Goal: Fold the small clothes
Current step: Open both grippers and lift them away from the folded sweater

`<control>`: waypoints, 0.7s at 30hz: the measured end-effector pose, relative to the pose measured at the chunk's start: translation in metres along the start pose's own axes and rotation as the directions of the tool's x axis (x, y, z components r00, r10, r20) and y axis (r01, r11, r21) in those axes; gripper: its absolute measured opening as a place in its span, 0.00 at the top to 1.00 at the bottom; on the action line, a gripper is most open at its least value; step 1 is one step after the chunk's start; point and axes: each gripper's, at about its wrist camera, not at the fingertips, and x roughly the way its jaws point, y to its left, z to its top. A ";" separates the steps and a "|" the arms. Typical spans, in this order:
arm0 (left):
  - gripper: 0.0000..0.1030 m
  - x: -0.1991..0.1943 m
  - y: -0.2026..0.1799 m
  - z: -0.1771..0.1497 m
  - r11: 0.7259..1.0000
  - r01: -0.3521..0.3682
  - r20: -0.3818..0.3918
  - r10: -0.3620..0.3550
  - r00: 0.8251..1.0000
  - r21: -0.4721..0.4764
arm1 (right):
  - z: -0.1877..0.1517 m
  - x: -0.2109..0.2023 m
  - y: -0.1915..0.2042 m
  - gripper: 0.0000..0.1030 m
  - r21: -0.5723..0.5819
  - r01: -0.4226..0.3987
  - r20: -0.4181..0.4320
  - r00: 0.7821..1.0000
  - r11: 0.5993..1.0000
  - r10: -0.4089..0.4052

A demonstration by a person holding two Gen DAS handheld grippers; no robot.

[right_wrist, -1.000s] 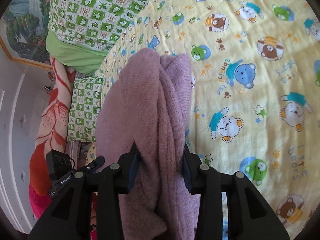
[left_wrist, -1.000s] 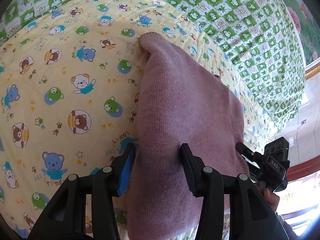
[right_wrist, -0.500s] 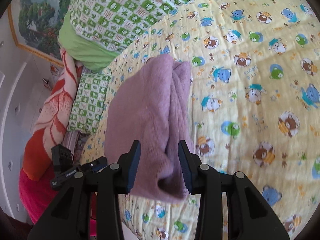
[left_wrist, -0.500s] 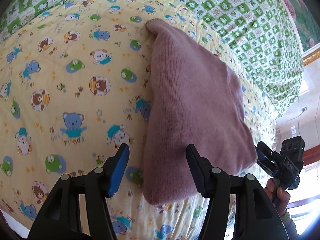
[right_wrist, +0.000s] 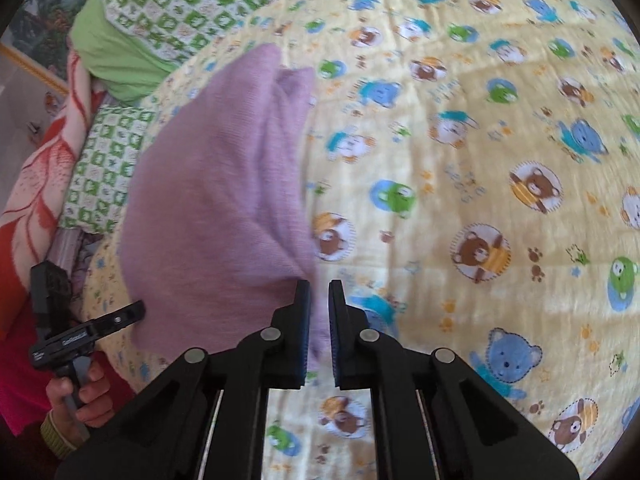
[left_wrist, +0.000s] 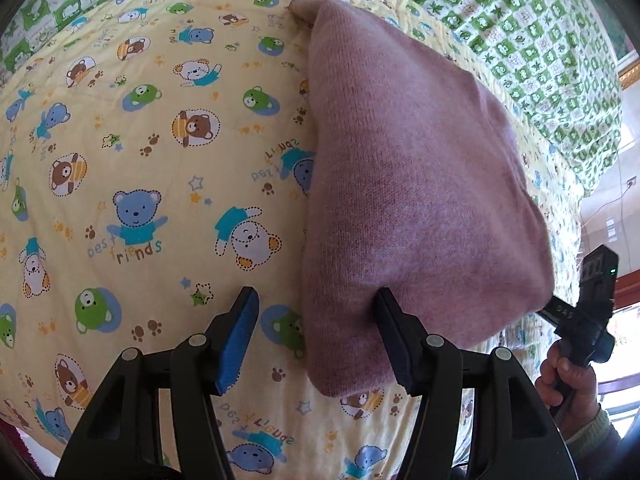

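Observation:
A folded mauve knit garment (left_wrist: 416,184) lies on a yellow bear-print bedsheet (left_wrist: 132,152). My left gripper (left_wrist: 316,320) is open, its jaws wide apart over the garment's near left edge; the right finger lies against the cloth without pinching it. In the right wrist view the garment (right_wrist: 224,184) lies left of centre. My right gripper (right_wrist: 319,300) is nearly shut, its jaws a narrow gap apart just off the garment's near corner, holding nothing. Each gripper shows in the other's view, hand-held, at the frame edge (left_wrist: 588,312) (right_wrist: 68,320).
A green-and-white checked quilt (left_wrist: 532,40) lies beyond the garment, with a green pillow (right_wrist: 116,60) and a red-and-white floral blanket (right_wrist: 36,168) at the bed's edge. The bear-print sheet (right_wrist: 480,160) spreads wide to the right in the right wrist view.
Both grippers let go of the garment and drew back from it. The garment now lies flat on the sheet. The right jaws have closed to a narrow gap.

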 end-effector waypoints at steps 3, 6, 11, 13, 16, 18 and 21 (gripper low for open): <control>0.41 -0.008 0.000 -0.003 1.000 0.001 0.013 -0.002 1.000 0.008 | -0.005 0.004 -0.013 0.91 0.048 0.023 -0.023 1.000 0.999 -0.022; 0.41 -0.018 -0.001 -0.007 1.000 -0.017 0.035 0.017 0.999 0.017 | -0.010 -0.015 -0.012 0.91 0.069 -0.025 0.036 0.999 0.997 0.023; 0.39 -0.040 -0.002 -0.016 0.999 -0.045 0.098 0.043 0.994 0.025 | -0.013 -0.050 0.010 0.90 -0.017 -0.040 0.131 0.991 0.999 0.042; 0.36 -0.051 -0.004 -0.021 0.996 -0.076 0.140 0.070 0.988 0.045 | -0.017 -0.062 0.022 0.89 -0.069 -0.023 0.159 0.987 0.997 0.033; 0.32 -0.063 -0.008 -0.029 0.989 -0.127 0.189 0.110 0.976 0.080 | -0.023 -0.071 0.043 0.89 -0.143 0.011 0.187 0.982 0.990 0.016; 0.30 -0.068 -0.011 -0.036 0.981 -0.163 0.220 0.137 0.966 0.105 | -0.030 -0.071 0.055 0.87 -0.176 0.019 0.186 0.982 0.984 0.015; 0.30 -0.071 -0.017 -0.048 0.976 -0.183 0.241 0.150 0.959 0.119 | -0.043 -0.069 0.060 0.81 -0.202 0.025 0.171 0.985 0.979 0.010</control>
